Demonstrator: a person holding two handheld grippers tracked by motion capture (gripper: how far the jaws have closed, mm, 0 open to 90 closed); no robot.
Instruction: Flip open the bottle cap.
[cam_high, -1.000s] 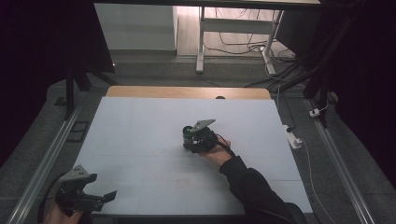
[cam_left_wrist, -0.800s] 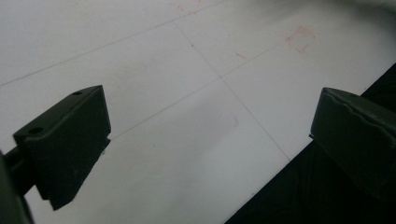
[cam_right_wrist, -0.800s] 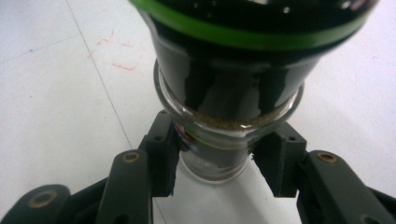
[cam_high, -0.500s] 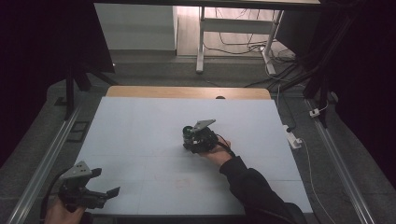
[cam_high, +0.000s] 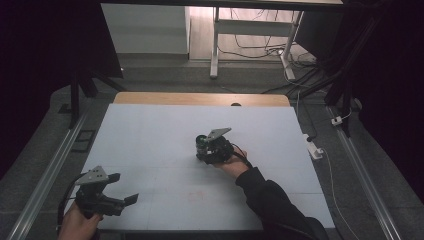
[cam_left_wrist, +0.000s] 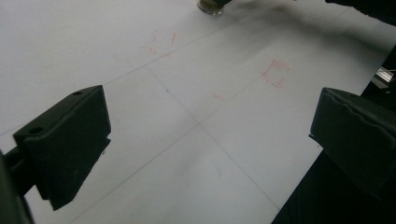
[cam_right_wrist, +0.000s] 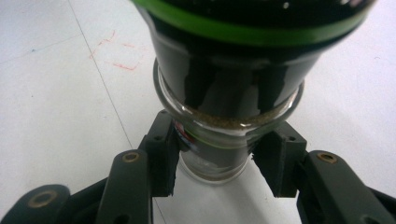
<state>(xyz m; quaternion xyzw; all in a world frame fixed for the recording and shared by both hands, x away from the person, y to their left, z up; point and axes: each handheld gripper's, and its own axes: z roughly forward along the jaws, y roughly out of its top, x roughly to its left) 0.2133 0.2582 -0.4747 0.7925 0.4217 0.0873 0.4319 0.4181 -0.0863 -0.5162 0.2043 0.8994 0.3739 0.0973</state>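
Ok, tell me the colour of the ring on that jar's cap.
Green, on a black cap; the right gripper view shows it best.

white table, red marks, floor cables

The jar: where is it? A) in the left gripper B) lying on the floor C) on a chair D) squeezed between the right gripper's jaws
D: in the right gripper view the jar with the green-ringed lid sits between the two pads of the right gripper, which press on its glass sides.
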